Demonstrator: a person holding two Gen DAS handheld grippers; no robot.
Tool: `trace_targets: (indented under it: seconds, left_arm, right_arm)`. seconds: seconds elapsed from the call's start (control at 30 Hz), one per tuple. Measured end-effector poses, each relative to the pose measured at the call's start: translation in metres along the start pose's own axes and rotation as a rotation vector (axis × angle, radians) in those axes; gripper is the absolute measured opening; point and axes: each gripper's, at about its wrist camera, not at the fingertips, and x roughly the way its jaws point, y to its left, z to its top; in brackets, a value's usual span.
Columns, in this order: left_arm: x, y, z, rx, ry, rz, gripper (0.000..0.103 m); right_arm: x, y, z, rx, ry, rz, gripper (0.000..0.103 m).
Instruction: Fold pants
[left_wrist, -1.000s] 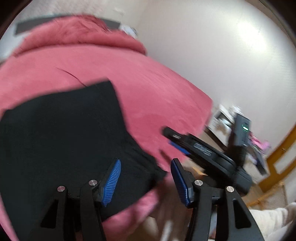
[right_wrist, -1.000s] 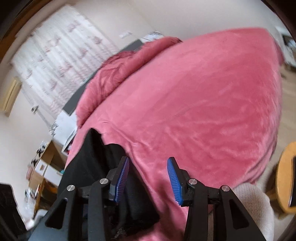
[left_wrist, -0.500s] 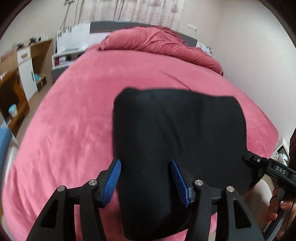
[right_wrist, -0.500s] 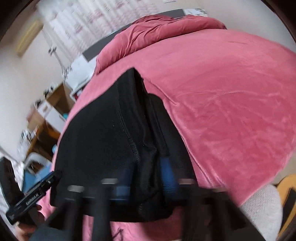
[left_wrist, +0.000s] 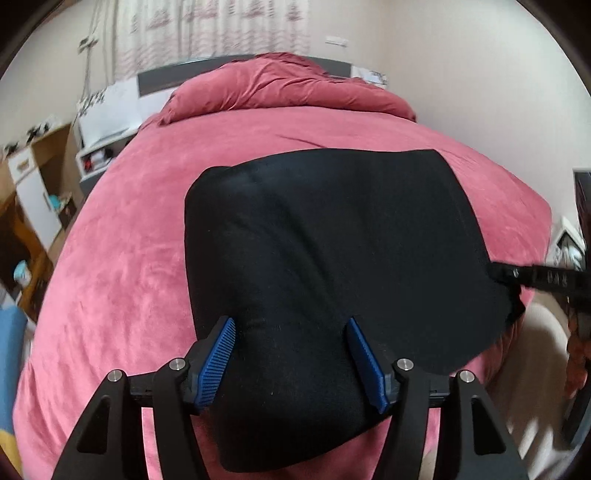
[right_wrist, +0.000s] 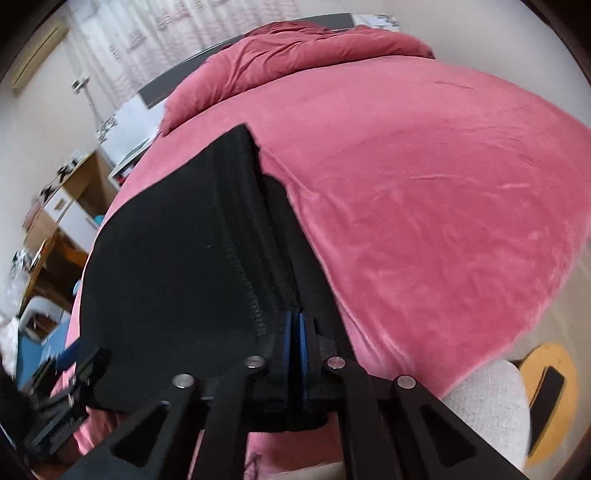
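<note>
Black pants (left_wrist: 332, 240) lie folded in a broad block on the pink bedspread (left_wrist: 122, 258), near the bed's front edge. My left gripper (left_wrist: 291, 354) is open, its blue pads (left_wrist: 216, 360) standing either side of the pants' near left end. My right gripper (right_wrist: 295, 345) is shut on the pants (right_wrist: 177, 266) at their right edge, where stacked layers and a stitched hem show. The right gripper's body also shows in the left wrist view (left_wrist: 543, 277), at the pants' right side.
A bunched pink duvet (left_wrist: 288, 88) lies at the head of the bed. Wooden shelves and white drawers (left_wrist: 33, 184) stand to the left. A pale cushioned stool (right_wrist: 487, 398) and a round wooden stand (right_wrist: 554, 387) are at the bed's front right.
Both grippers swung in over the pants. The right gripper closed on the pants' right edge. The left gripper moved to straddle the near left end, still open.
</note>
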Motion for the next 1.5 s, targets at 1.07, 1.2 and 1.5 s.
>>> trace_targets:
  seconds: [1.07, 1.2, 1.5]
  left_arm:
    - [0.12, 0.039, 0.108, -0.004, 0.106, -0.012, 0.065]
    - [0.103, 0.035, 0.106, -0.002, 0.09, 0.03, 0.064]
    - [0.059, 0.041, 0.089, -0.151, 0.092, 0.032, 0.065]
  right_arm:
    - [0.092, 0.052, 0.075, -0.175, -0.083, 0.04, 0.0]
    - [0.083, 0.044, 0.077, -0.154, -0.09, 0.073, 0.0]
    - [0.031, 0.055, 0.049, -0.201, -0.134, 0.059, 0.034]
